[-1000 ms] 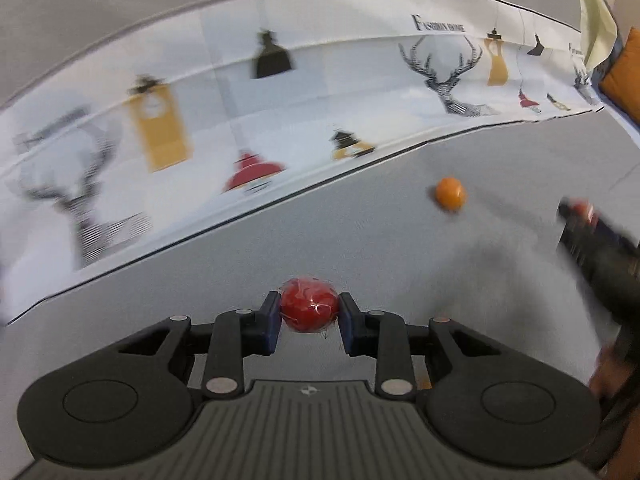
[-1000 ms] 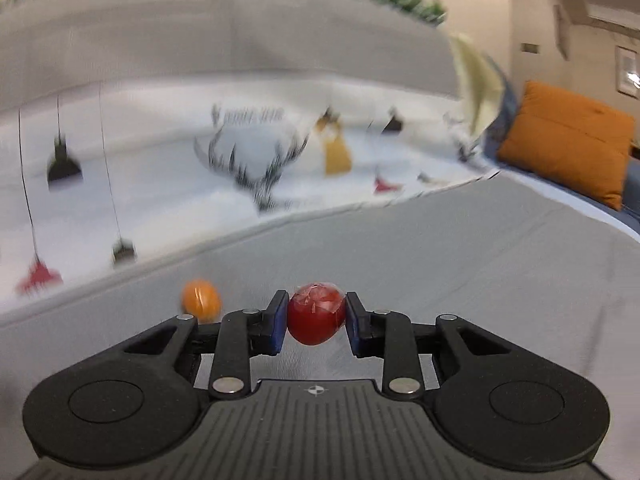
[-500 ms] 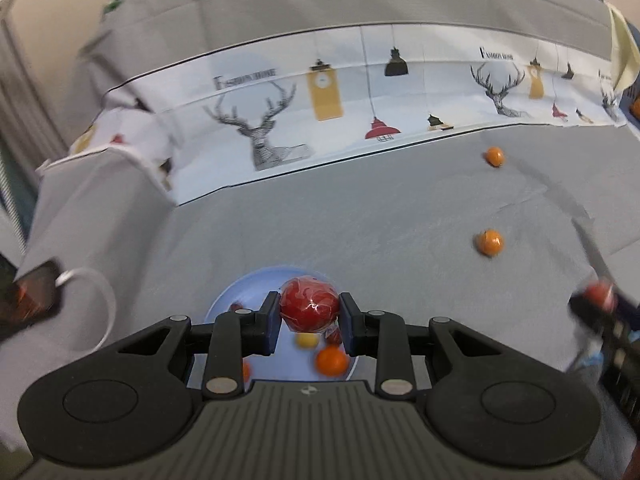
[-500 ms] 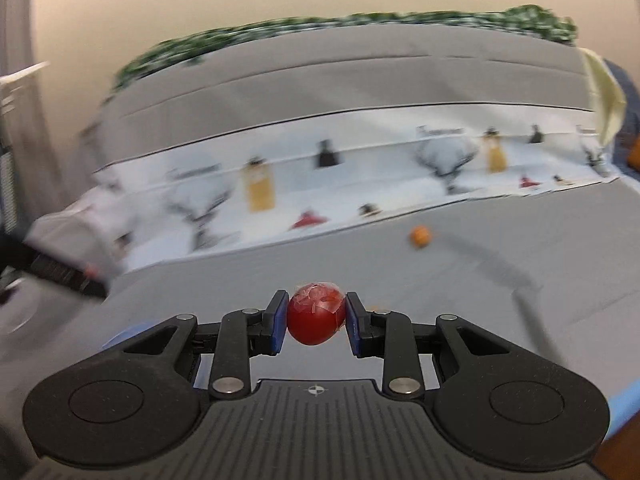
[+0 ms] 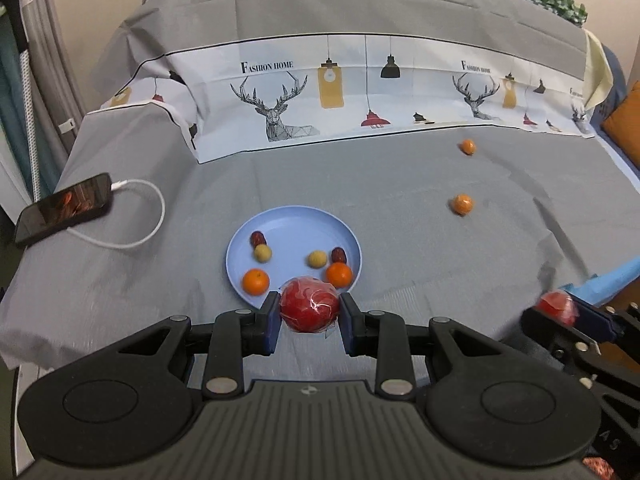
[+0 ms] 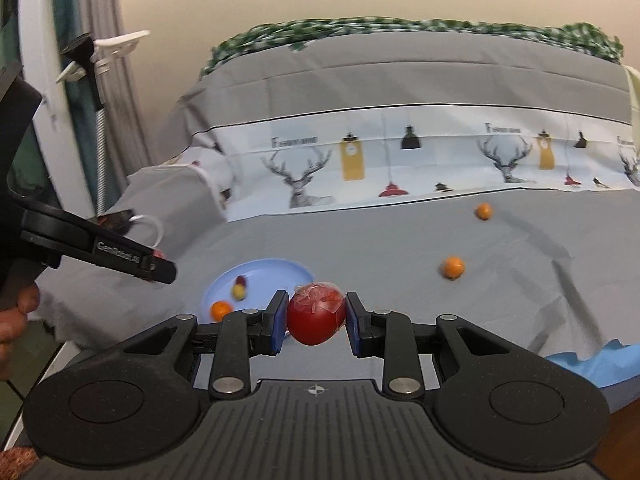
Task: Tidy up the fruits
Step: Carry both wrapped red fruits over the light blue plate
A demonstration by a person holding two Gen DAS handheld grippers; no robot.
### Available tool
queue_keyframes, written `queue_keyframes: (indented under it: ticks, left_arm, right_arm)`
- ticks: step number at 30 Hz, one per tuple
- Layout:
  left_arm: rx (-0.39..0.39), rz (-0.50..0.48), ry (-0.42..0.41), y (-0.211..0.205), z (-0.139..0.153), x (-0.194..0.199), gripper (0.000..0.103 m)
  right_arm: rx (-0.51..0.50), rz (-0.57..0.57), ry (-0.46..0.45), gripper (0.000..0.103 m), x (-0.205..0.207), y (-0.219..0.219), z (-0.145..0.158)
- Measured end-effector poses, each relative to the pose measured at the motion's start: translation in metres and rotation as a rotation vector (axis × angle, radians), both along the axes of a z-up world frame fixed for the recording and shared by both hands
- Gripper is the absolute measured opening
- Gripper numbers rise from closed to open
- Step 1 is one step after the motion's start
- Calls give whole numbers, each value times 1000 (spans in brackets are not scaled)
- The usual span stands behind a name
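Observation:
My left gripper (image 5: 309, 318) is shut on a red wrapped apple (image 5: 309, 309), held just in front of the near rim of a blue plate (image 5: 292, 220). The plate holds two oranges (image 5: 256, 281), two yellow fruits (image 5: 263, 253) and two dark red dates (image 5: 258, 237). My right gripper (image 6: 317, 320) is shut on a second red wrapped apple (image 6: 316, 316), above the bed to the right of the plate (image 6: 272, 270). Two loose oranges lie on the grey sheet, one nearer (image 5: 462, 204) and one farther back (image 5: 467, 146).
A phone (image 5: 64, 208) with a white cable (image 5: 152, 216) lies on the bed's left side. A deer-print cloth (image 5: 360, 100) covers the back. An orange cushion (image 5: 624, 124) sits far right. Light blue fabric (image 6: 600, 364) lies at the near right edge.
Both grippers pulled back and swung left with their apples still held. The plate with fruit has come fully into view ahead of the left gripper.

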State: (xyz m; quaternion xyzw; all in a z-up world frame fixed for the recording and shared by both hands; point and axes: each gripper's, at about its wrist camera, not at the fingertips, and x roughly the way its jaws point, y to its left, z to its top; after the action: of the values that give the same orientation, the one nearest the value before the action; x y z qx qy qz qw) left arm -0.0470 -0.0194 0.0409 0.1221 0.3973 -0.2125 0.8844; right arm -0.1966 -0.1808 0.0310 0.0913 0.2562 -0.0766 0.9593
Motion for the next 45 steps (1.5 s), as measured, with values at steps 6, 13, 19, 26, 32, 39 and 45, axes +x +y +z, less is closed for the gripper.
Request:
queue_keyframes:
  ticks: [6, 13, 19, 26, 32, 39, 45]
  left_arm:
    - [-16, 22, 0, 20, -1, -13, 33]
    - [-15, 64, 4, 37, -4, -11, 33]
    - [-36, 103, 10, 47, -2, -4, 33]
    - [-45, 147, 37, 54, -9, 8, 33]
    - [-36, 166, 60, 56, -19, 30, 34]
    - [-22, 172, 71, 46, -30, 62, 34]
    - [-11, 168, 85, 37, -39, 88, 34]
  right_arm:
    - [-46, 43, -9, 31, -1, 19, 8]
    - [-64, 74, -2, 31, 4, 27, 9]
    - [-54, 96, 21, 31, 14, 28, 5]
    - [-58, 127, 57, 31, 33, 30, -2]
    - [-69, 149, 100, 31, 55, 32, -12]
    - [-71, 165, 133, 31, 89, 33, -23]
    - [-59, 191, 164, 31, 120, 34, -35]
